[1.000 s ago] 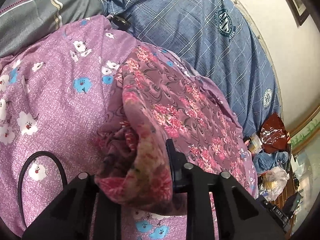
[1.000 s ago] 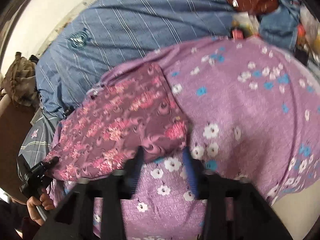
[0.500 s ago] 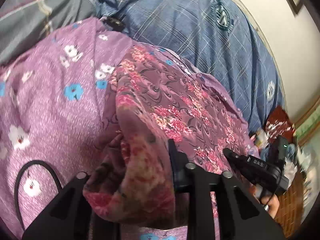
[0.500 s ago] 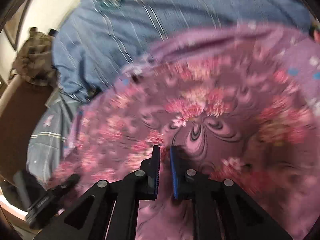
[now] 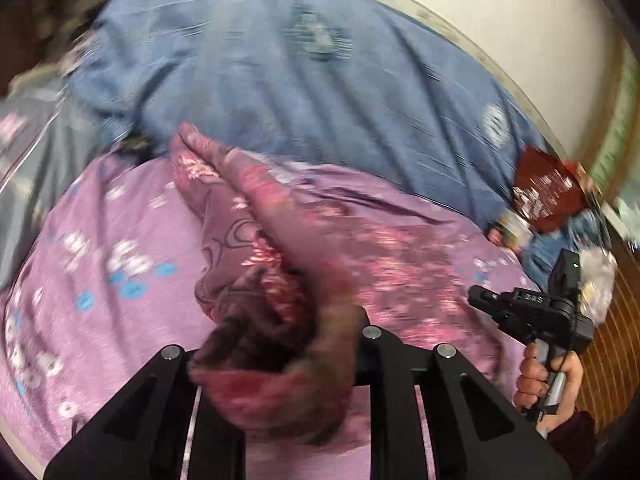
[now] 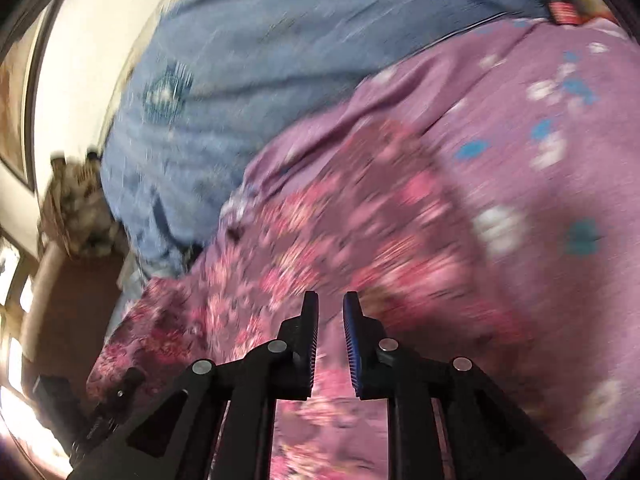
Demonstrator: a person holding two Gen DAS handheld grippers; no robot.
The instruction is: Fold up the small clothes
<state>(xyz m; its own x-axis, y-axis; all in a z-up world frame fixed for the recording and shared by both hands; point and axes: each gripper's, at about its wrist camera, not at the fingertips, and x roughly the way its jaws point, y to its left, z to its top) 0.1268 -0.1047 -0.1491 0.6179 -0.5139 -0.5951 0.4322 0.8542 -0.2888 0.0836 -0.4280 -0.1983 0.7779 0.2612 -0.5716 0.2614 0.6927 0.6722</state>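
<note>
Floral garment (image 5: 276, 264) bunched and clamped in left gripper (image 5: 280, 360) jaws, above lilac flowered sheet (image 5: 100, 280), blue bedcover (image 5: 280, 80) behind, right wrist view blurred, right gripper (image 6: 331, 340) jaws slightly apart, gripping nothing, over the garment (image 6: 320, 248).

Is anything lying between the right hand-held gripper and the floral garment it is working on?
Nothing visible. The right hand-held gripper hangs directly over the floral garment, jaws slightly apart with only that cloth showing through the gap. The left hand-held gripper already has a bunched edge of the garment between its fingers.
</note>
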